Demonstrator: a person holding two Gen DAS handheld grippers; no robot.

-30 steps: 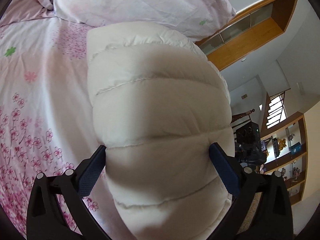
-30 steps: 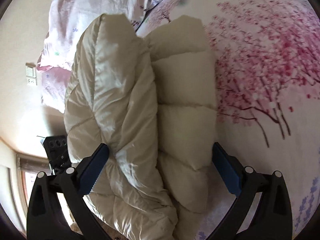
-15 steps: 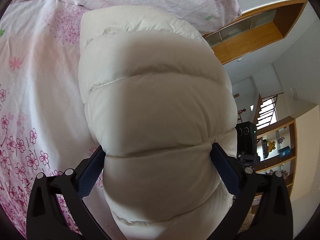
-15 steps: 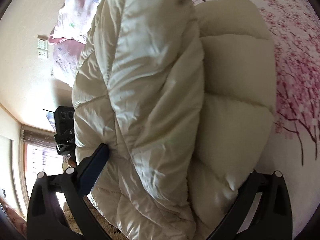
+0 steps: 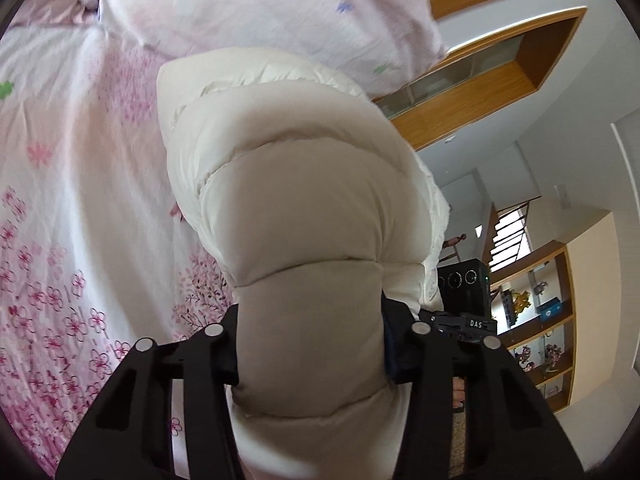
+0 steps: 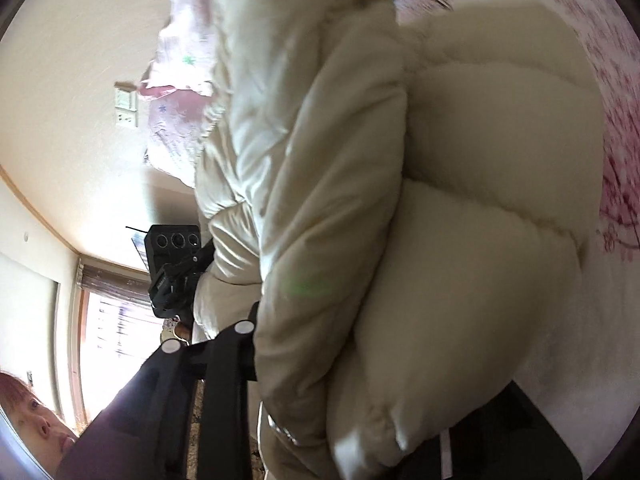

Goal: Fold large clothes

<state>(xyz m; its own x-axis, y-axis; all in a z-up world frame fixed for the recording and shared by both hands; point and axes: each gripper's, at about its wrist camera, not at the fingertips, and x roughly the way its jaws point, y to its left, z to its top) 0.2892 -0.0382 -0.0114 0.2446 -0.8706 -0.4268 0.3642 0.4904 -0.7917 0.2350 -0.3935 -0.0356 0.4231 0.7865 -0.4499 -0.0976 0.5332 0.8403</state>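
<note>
1. Now the left gripper [image 5: 310,344] has just been closing, and its jaws pinch a puffy roll of the cream quilted jacket [image 5: 296,216] between them; the padding bulges out above and below the squeeze.
2. Over on the right gripper [image 6: 360,360], the jaws have just been closing too, clamped on a thick double fold of the same jacket [image 6: 328,200]. Only its left finger [image 6: 236,348] shows clearly; the other is buried under the fabric, low in the right wrist view.
3. Hard to make out: both sets of pads are swallowed by the stuffing, the right wrist view is smeared with blur, and the jacket's full outline is cut off by both cameras, so which part of the garment each gripper has cannot be told.
4. Jacket itself: off-white, horizontal stitched channels, plump segments, a small metal snap or zip piece near the bottom edge in the right wrist view.
5. It sits bunched at the near edge of the bed, over the pink blossom bedsheet [image 5: 68,208], partly raised off it.
6. Beyond it lies a pale flowered pillow [image 5: 260,4], and a wooden shelf unit [image 5: 536,320] stands off to the right.
</note>
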